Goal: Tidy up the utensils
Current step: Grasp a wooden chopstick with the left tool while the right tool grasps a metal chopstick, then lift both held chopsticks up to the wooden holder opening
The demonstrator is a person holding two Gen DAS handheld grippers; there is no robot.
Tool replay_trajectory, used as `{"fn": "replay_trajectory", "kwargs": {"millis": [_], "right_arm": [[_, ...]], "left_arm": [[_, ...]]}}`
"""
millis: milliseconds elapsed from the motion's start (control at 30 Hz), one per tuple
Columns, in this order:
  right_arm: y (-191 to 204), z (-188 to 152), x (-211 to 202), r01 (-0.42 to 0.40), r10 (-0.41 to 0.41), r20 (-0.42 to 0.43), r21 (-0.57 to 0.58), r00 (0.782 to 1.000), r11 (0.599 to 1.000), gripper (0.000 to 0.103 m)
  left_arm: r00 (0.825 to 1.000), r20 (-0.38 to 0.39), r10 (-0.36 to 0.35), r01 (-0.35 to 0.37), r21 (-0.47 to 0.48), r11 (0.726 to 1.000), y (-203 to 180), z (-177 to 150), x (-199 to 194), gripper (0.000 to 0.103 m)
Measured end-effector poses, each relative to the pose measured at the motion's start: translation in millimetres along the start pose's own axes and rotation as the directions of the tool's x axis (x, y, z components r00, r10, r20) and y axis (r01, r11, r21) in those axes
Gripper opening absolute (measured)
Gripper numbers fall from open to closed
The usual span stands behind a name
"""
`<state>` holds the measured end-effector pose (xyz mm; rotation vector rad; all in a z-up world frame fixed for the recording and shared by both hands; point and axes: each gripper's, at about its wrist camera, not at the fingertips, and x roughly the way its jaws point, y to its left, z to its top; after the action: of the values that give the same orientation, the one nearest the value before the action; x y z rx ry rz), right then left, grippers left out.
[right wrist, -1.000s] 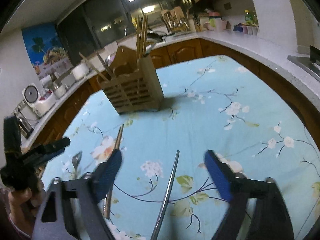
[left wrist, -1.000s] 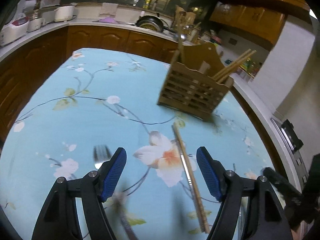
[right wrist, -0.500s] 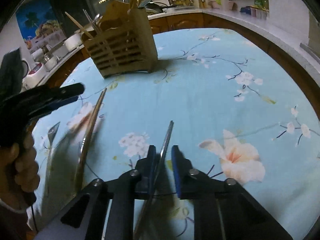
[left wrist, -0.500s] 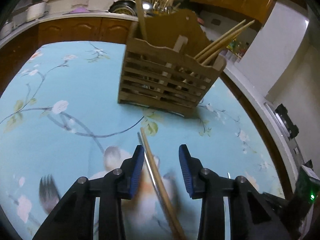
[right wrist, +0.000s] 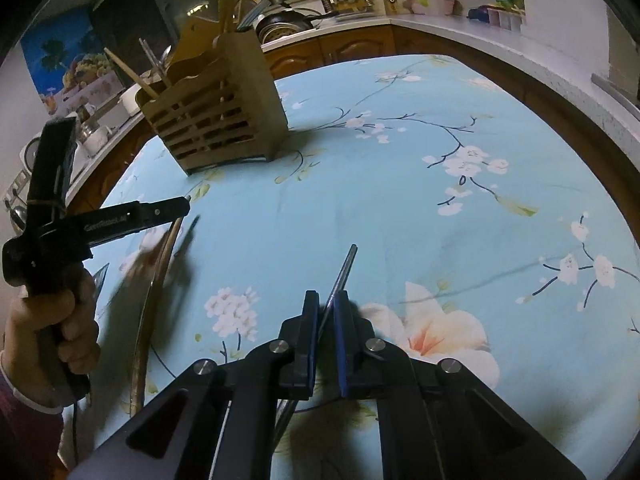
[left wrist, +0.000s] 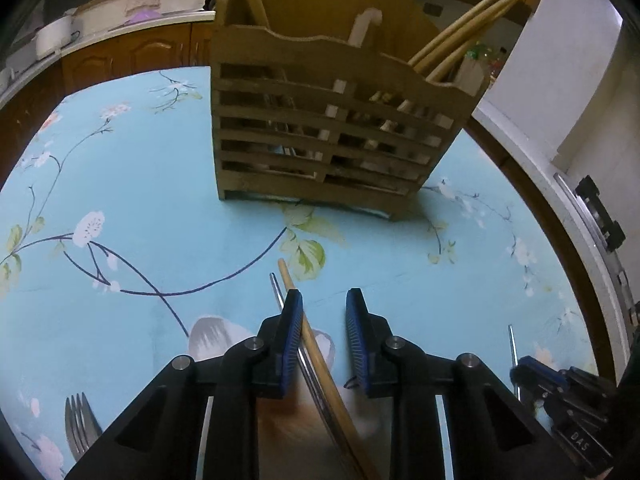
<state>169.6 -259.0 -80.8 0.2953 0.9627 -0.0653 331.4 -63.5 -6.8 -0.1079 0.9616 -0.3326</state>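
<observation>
On a table spread with a pale-blue floral tablecloth (left wrist: 120, 184), two handheld grippers work among loose utensils. The left gripper (left wrist: 323, 330) straddles a wooden chopstick (left wrist: 316, 350) and a thin metal chopstick (left wrist: 277, 294) lying just beside it — its blue pads (left wrist: 355, 334) are partly apart, the left pad touching the wooden stick, the right pad clear of it, so nothing is clamped. The right gripper (right wrist: 328, 330) has its pads pressed nearly together on a second metal chopstick (right wrist: 345, 268), whose tip juts forward over the cloth. Ahead of both stands a slatted wooden utensil holder (left wrist: 320, 136), upright on the cloth, with wooden chopsticks (left wrist: 468, 28) leaning out of its right compartment. A fork (left wrist: 80, 426) lies on the cloth at the lower left of the left wrist view, well apart from the holder. In the right wrist view, the person's left hand (right wrist: 56, 328) grips the other tool's handle — the sticks beneath it are blurred.
</observation>
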Motion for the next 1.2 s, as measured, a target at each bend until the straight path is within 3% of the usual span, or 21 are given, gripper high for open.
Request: {"fn": "replay_trajectory", "kwargs": {"millis": [267, 367, 400, 433, 500, 700, 900, 1000, 1200], "right_arm": [[-3.3, 1.8, 0.9, -0.013, 0.013, -0.001, 0.017, 1.0, 1.0, 0.006], [-3.8, 2.8, 1.5, -0.011, 0.011, -0.002, 0.018, 1.0, 1.0, 0.006], [-2.9, 3.0, 1.5, -0.009, 0.009, -0.002, 0.017, 1.0, 1.0, 0.006], [-3.1, 3.5, 1.7, -0.007, 0.007, -0.002, 0.017, 1.0, 1.0, 0.006], [-4.9, 4.1, 1.2, 0.0, 0.0, -0.002, 0.019, 1.0, 1.0, 0.006], [-12.2, 4.4, -0.3, 0.002, -0.002, -0.004, 0.029, 1.0, 1.0, 0.006], [-11.9, 13.5, 6.9, 0.013, -0.013, -0.011, 0.021, 1.0, 1.0, 0.006], [-11.2, 19.1, 12.3, 0.021, -0.021, -0.013, 0.007, 1.0, 1.0, 0.006], [-4.6, 28.0, 21.3, 0.052, -0.053, -0.02, -0.039, 0.998, 0.998, 0.006]], "left_arm": [[1.0, -0.013, 0.024, -0.024, 0.007, 1.0, 2.3, -2.8, -2.3, 0.022], [1.0, -0.027, 0.001, 0.0, 0.04, 0.999, -2.6, -0.5, -0.1, 0.021], [0.999, -0.04, -0.008, 0.01, 0.049, 0.999, -3.9, 0.4, 1.8, 0.015], [0.997, -0.074, -0.024, 0.028, 0.051, 0.998, -5.5, -0.4, 8.0, 0.013], [0.997, -0.071, -0.023, 0.028, 0.08, 0.996, -11.1, -3.0, 9.7, 0.01], [0.993, -0.111, -0.046, 0.056, 0.094, 0.994, -14.0, -12.4, 9.8, 0.01], [0.992, -0.125, 0.01, 0.002, 0.093, 0.996, -22.3, 0.0, 16.8, 0.017], [0.992, -0.125, 0.037, -0.02, 0.139, 0.99, -31.1, 6.2, 24.8, 0.017], [0.993, -0.097, 0.06, -0.041, 0.182, 0.982, -35.5, 1.6, 26.5, 0.007]]}}
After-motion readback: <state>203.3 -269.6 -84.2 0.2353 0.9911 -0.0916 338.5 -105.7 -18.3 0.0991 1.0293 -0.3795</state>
